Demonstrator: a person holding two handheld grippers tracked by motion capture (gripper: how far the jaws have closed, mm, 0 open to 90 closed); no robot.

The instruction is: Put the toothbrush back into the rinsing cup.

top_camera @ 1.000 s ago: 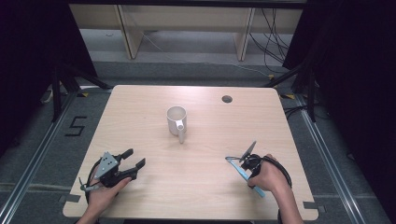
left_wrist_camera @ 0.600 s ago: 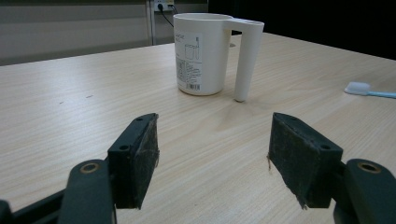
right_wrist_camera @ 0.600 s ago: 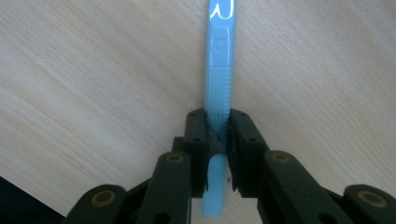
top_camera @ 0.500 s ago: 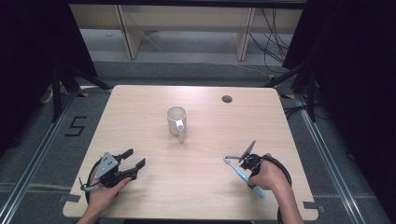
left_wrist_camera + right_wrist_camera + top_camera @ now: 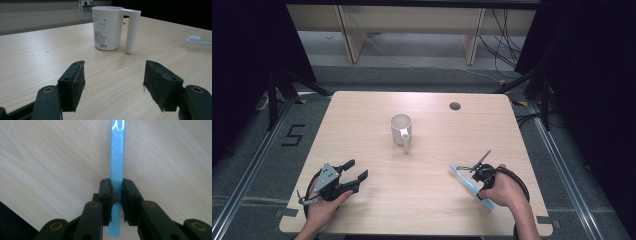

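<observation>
Now your right hand-held gripper [image 5: 116, 192] pinches the blue toothbrush [image 5: 117, 157] by its handle, both pads pressed against it, having just closed; the brush lies low over the pale wooden worktop [image 5: 427, 200] near your right hand [image 5: 504, 192]. Your left hand-held gripper [image 5: 113, 82] rests with jaws spread and nothing between them, facing the white mug [image 5: 107, 27], which stands upright mid-worktop, well apart.

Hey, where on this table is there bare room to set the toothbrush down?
The table is bare left and behind the mug, and between the mug and the cable hole. The middle strip between the left gripper and the right gripper, which is clamping the toothbrush, is also free. Nowhere is crowded.
</observation>
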